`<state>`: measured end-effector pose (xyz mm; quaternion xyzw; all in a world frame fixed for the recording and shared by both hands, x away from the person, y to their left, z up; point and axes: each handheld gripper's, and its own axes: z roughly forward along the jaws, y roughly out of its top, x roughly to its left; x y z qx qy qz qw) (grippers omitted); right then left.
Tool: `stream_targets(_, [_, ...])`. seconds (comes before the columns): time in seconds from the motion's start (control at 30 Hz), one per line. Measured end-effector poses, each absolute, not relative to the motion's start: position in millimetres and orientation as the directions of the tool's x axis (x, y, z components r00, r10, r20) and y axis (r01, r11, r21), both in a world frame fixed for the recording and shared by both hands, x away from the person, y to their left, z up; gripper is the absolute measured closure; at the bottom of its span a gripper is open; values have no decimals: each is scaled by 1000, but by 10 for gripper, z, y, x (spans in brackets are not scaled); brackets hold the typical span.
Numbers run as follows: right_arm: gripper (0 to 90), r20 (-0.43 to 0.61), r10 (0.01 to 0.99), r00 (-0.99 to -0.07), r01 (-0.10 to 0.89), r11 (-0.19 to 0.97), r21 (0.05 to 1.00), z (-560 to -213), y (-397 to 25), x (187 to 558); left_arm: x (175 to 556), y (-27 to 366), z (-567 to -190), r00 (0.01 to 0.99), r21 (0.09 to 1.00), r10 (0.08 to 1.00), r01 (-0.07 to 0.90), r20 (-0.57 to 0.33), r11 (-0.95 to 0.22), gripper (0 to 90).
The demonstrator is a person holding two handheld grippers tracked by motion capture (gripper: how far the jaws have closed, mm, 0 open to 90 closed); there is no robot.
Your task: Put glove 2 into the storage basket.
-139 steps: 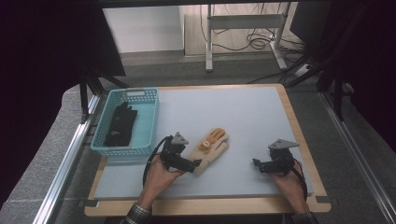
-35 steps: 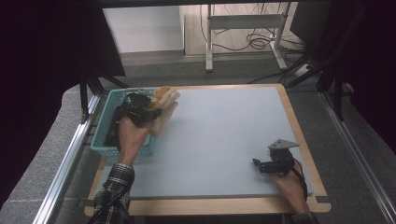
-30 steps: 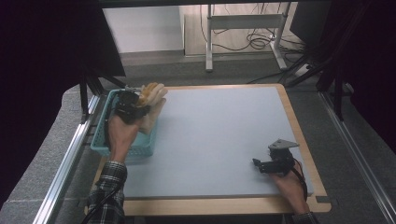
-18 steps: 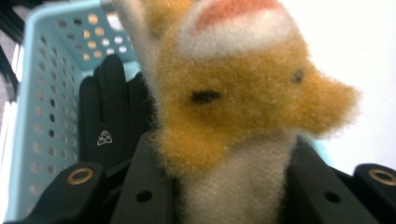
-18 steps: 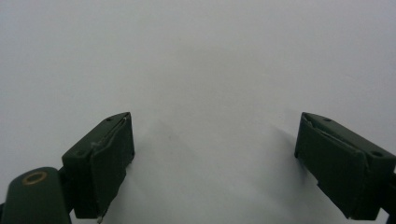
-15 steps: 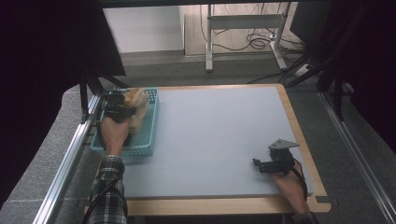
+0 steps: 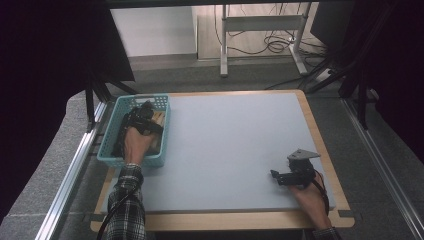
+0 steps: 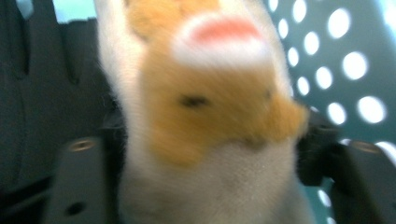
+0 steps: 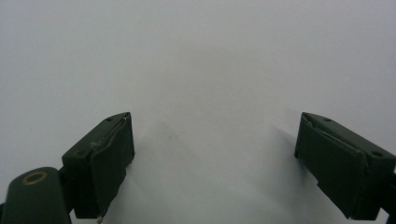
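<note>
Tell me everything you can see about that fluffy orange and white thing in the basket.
The fuzzy glove looks like soft plush, cream-white with orange patches and a pink spot near its top. The left gripper is shut on it, a black jaw pressing each side. It hangs inside the turquoise basket, near the perforated wall, beside a black glove.
</note>
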<state>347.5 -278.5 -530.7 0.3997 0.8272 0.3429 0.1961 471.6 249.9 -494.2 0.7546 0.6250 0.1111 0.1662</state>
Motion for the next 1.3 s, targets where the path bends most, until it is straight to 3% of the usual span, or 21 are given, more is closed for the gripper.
stream_targets(0.13, [114, -50, 796, -603, 527, 445, 724, -5307, -2785, 3475, 4676, 2572, -4884, 186, 400, 981, 905, -59, -147, 125])
stream_targets(0.3, [114, -51, 796, -603, 527, 445, 724, -5307, -2785, 3475, 4564, 2661, -4617, 197, 493, 977, 860, -82, -132, 87])
stream_targets(0.37, [114, -50, 796, -603, 527, 445, 724, -5307, -2784, 3475, 4522, 2679, -4531, 209, 536, 975, 833, -81, -134, 133])
stream_targets(0.43, [114, -50, 796, -603, 527, 445, 724, -5307, -2784, 3475, 4510, 2660, -4523, 216, 543, 975, 826, -55, -152, 286])
stream_targets(0.53, [114, -50, 796, -604, 527, 446, 724, -5307, -2785, 3475, 4544, 2612, -4616, 211, 529, 977, 831, -15, -172, 410])
stream_targets(0.7, [114, -49, 796, -603, 527, 445, 724, -5307, -2785, 3475, 4641, 2537, -4832, 194, 481, 980, 857, 33, -186, 524])
stream_targets(0.83, [114, -49, 796, -603, 527, 445, 724, -5307, -2785, 3475, 4636, 2550, -4803, 166, 484, 986, 863, -2, -145, 617])
stream_targets(1.03, [114, -50, 796, -603, 527, 445, 724, -5307, -2785, 3475, 4583, 2596, -4671, 167, 533, 967, 845, -195, -39, 649])
stream_targets(1.3, [114, -50, 796, -604, 527, 445, 724, -5307, -2785, 3475, 4604, 2570, -4879, 166, 501, 971, 864, -173, -59, 625])
